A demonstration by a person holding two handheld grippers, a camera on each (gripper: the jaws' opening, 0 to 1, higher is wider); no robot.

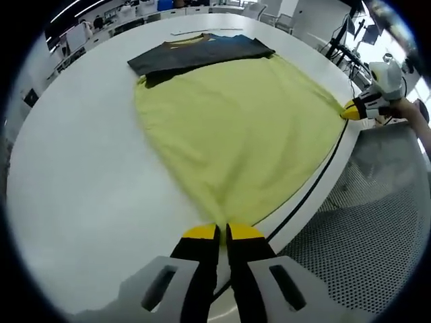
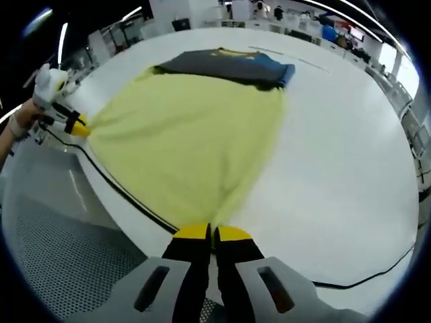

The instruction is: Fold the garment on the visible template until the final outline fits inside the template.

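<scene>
A yellow-green garment (image 1: 236, 128) (image 2: 182, 134) lies spread on the white round table (image 1: 81, 188) (image 2: 343, 168), stretched between both grippers at the table's near edge. My left gripper (image 1: 222, 232) is shut on one corner of its hem. My right gripper (image 2: 212, 232) is shut on the other corner. Each gripper also appears in the other's view, the right gripper (image 1: 357, 109) at the right and the left gripper (image 2: 75, 126) at the left, both pinching the cloth. The garment's far end overlaps a dark folded garment (image 1: 202, 52) (image 2: 225, 65).
A black cord (image 1: 316, 178) (image 2: 121, 192) runs along the table's rim under the garment's edge. Grey perforated metal (image 1: 363, 242) (image 2: 54, 256) lies beyond the rim. A thin line (image 1: 205, 31) (image 2: 269, 51) marks the table past the dark garment. Desks and people stand far behind.
</scene>
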